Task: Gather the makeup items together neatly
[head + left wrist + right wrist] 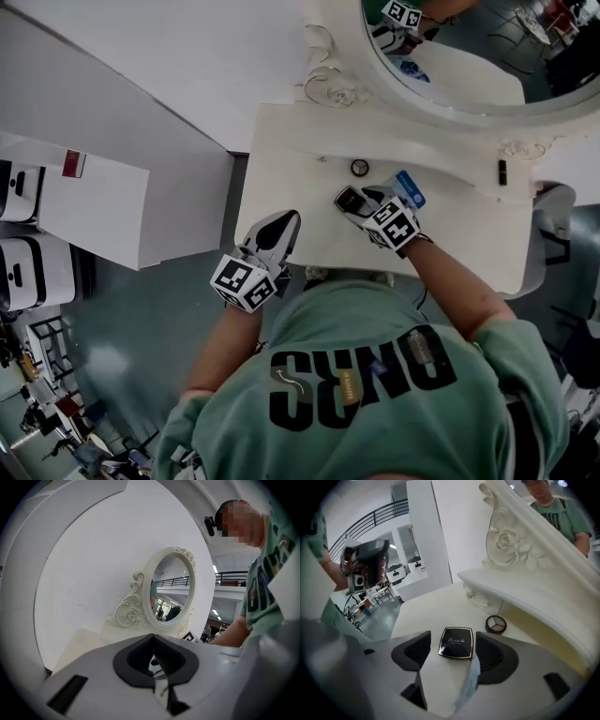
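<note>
Right claw (453, 637): jaws apart, angled down at the surface (281, 150), straddling a black square compact (457, 644) that lies flat with its lid closed. A sliver of surface shows on both sides of the compact, so the pads are not pressing and there is no grip yet. Just beyond the compact, towards the mirror base, sits a small round eyeshadow pot (496, 624) with three shades, near the compact but apart from it. In the head view a blue-and-white flat packet (410, 187) lies just beside the right claw's body, and a small dark tube (502, 172), possibly a lipstick, stands well apart near the far right end of the surface. Left claw (152, 641): jaws together, nothing between them, hovering over the near left part of the surface and pointing roughly level at the ornate oval mirror (171, 590). Progress, as judged: early. The four items are still spread out, none touching another, so all the gathering is left. The compact looks like the first pick, and the dark tube needs the longest carry. Room: the surface is bare on its left half, giving ample space for a grouping spot. The constraints are the raised mirror ledge close behind the pot, the near edge by the person's body, and the left edge dropping to the floor.
</note>
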Action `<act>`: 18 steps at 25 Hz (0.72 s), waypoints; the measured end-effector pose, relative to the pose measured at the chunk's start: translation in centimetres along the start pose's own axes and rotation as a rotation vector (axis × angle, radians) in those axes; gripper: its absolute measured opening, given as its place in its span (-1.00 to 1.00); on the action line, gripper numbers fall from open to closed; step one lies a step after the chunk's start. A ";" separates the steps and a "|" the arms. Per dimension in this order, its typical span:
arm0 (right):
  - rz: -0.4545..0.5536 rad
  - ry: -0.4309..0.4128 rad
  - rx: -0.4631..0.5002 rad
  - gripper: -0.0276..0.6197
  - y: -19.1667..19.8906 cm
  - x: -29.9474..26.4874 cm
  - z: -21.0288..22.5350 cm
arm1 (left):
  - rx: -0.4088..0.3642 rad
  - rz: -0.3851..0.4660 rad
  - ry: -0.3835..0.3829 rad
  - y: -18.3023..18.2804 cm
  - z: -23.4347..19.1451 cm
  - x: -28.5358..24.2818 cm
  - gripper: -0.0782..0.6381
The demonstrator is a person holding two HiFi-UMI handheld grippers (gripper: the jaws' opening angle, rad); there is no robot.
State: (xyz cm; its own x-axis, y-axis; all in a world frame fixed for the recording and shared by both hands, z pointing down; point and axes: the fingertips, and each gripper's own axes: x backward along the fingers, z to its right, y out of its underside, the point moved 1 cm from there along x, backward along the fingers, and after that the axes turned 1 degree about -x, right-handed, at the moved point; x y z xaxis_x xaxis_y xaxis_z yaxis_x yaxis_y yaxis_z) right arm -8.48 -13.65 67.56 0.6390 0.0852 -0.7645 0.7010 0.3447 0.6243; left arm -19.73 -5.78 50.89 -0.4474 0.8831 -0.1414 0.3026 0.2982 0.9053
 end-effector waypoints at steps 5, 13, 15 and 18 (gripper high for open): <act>-0.102 0.051 -0.015 0.11 1.1 -3.9 0.2 | 0.020 -0.021 -0.012 1.5 -1.9 2.1 -0.76; -0.141 0.079 -0.021 0.07 1.9 -4.5 0.6 | 0.023 -0.035 0.002 2.0 -2.3 2.8 -0.76; -0.095 0.079 -0.028 0.07 1.2 -3.0 0.7 | 0.015 -0.036 0.016 1.8 -1.8 2.4 -0.76; -0.014 0.107 -0.082 0.07 0.2 0.6 2.0 | 0.000 -0.037 0.039 1.2 -0.6 1.5 -0.76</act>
State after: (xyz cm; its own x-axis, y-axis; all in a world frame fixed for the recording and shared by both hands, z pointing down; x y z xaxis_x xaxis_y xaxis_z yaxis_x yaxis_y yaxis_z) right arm -7.32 -15.37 67.49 0.5888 0.1774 -0.7886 0.6787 0.4213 0.6016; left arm -20.53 -4.34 52.05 -0.4909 0.8566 -0.1586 0.2854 0.3302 0.8997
